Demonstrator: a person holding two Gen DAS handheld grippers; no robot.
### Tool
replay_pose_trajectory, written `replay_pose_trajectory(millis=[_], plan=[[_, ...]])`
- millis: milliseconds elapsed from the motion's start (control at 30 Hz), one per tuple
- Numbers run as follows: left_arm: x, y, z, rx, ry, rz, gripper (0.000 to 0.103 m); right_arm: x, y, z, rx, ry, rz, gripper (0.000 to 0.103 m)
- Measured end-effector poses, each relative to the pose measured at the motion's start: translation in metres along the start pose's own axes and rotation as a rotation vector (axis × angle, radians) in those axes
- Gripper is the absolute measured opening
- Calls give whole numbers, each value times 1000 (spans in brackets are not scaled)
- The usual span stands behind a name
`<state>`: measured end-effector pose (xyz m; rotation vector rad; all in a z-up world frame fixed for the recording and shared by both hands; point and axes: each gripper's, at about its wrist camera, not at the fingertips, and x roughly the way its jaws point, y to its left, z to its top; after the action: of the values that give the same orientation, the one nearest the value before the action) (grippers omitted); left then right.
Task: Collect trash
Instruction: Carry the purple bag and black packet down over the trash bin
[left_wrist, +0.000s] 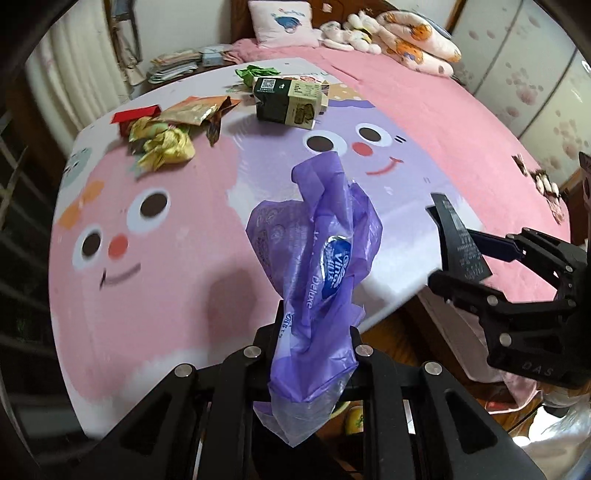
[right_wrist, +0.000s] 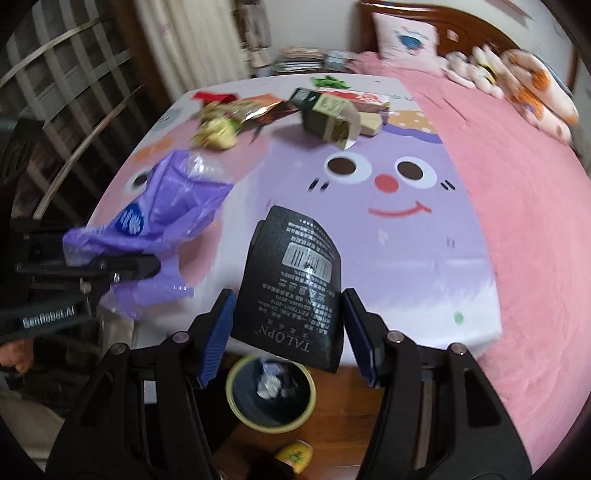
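Between the pads of our left tool (left_wrist: 314, 332) we are clamping a crumpled purple plastic wrapper (left_wrist: 321, 266), jaws narrow around it, and it is hanging over the near edge of the bed (left_wrist: 461, 122). In our right tool (right_wrist: 288, 328) we are gripping a black printed packet (right_wrist: 291, 284) between the blue pads (right_wrist: 218, 328), jaws fairly wide. Directly below the right tool, a yellow-rimmed trash bin (right_wrist: 236, 402) is standing on the wooden floor. Beyond both tools, on the cartoon blanket, a green carton (left_wrist: 291, 99) and yellow wrappers (left_wrist: 162, 144) are lying.
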<state>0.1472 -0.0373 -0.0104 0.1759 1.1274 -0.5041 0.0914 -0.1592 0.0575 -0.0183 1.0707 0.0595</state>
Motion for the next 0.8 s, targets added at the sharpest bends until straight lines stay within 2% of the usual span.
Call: replay_pose_trajectory(millis=[233,433,633,800], plan=[[-21,-57,-74,14,-18,38,16,-35,-3,-76,-102,44,61,55],[-12,-84,-124,6,27,57,16,-36,-8,-124,-100,102,93,56],[19,-89,-162,-1,68,62,16,-10,-11,-166,-43,151,105,56],[66,-82,-194,-31,108,56,16,44,-7,-196,-54,197,127,56]])
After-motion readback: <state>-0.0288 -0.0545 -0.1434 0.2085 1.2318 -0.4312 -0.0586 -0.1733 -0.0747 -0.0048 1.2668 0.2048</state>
